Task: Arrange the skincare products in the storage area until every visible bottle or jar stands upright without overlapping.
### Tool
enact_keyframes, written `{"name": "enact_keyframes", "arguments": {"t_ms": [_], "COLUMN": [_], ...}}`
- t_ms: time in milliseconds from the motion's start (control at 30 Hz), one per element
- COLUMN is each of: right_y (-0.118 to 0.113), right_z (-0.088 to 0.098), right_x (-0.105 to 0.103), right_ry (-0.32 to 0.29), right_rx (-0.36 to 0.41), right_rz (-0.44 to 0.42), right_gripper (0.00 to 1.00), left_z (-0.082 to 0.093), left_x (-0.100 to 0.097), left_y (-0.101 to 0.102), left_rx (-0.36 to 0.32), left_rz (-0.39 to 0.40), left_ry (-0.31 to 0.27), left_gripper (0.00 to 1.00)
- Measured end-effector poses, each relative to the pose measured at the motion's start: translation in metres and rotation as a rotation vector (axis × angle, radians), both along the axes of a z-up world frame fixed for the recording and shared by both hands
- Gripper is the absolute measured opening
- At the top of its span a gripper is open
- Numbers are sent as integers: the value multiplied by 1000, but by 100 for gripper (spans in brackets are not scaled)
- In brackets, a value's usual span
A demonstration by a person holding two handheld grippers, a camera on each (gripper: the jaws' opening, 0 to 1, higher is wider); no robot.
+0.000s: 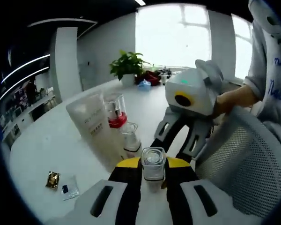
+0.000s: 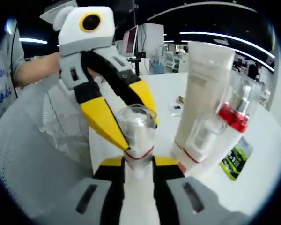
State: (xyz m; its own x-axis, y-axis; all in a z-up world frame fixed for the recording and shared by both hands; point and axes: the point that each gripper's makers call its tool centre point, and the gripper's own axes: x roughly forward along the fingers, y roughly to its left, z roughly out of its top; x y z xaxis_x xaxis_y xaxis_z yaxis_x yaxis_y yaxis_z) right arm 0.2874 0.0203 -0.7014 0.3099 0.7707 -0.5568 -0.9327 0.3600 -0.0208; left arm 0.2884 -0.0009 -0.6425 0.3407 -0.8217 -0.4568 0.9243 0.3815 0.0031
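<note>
In the left gripper view, small packets (image 1: 61, 184) lay at lower left on the white surface (image 1: 47, 136), a tall white tube (image 1: 94, 126), a red-banded pump bottle (image 1: 115, 111) and a small clear bottle (image 1: 130, 136) stood at centre, and the left gripper (image 1: 153, 174) at bottom centre had its jaws closed on a clear-capped bottle (image 1: 153, 164). At right, the right gripper (image 1: 178, 140) reached in from a person's hand (image 1: 236, 98) beside a mesh chair (image 1: 243, 164). In the right gripper view, the left gripper's yellow-tipped jaws (image 2: 124, 117) clasped the bottle's cap from upper left, while the right gripper (image 2: 138, 164) at bottom centre closed on its white body (image 2: 139, 140).
</note>
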Motion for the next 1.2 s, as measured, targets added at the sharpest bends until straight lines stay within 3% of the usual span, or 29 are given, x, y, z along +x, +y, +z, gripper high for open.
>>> {"name": "enact_keyframes", "arguments": {"t_ms": [267, 367, 467, 667, 900, 1200], "right_y": [6, 3, 5, -5, -10, 9], "right_z": [-4, -8, -7, -2, -2, 1], "right_x": [6, 2, -2, -1, -8, -36], "right_ry": [-65, -53, -31, -27, 13, 64], "right_rx": [-68, -92, -74, -79, -78, -89], "right_rz": [35, 39, 43, 18, 7, 134], "right_gripper": [20, 9, 17, 16, 16, 14], "left_z": [-5, -13, -17, -23, -35, -55], "left_x": [10, 11, 10, 5, -3, -3], "left_y": [12, 19, 20, 23, 40, 61], "left_rx": [39, 78, 90, 150, 204, 340], "left_rz": [45, 70, 68, 32, -13, -36], "left_ry": [-3, 3, 6, -33, 10, 19], "left_gripper": [19, 24, 25, 32, 31, 23]}}
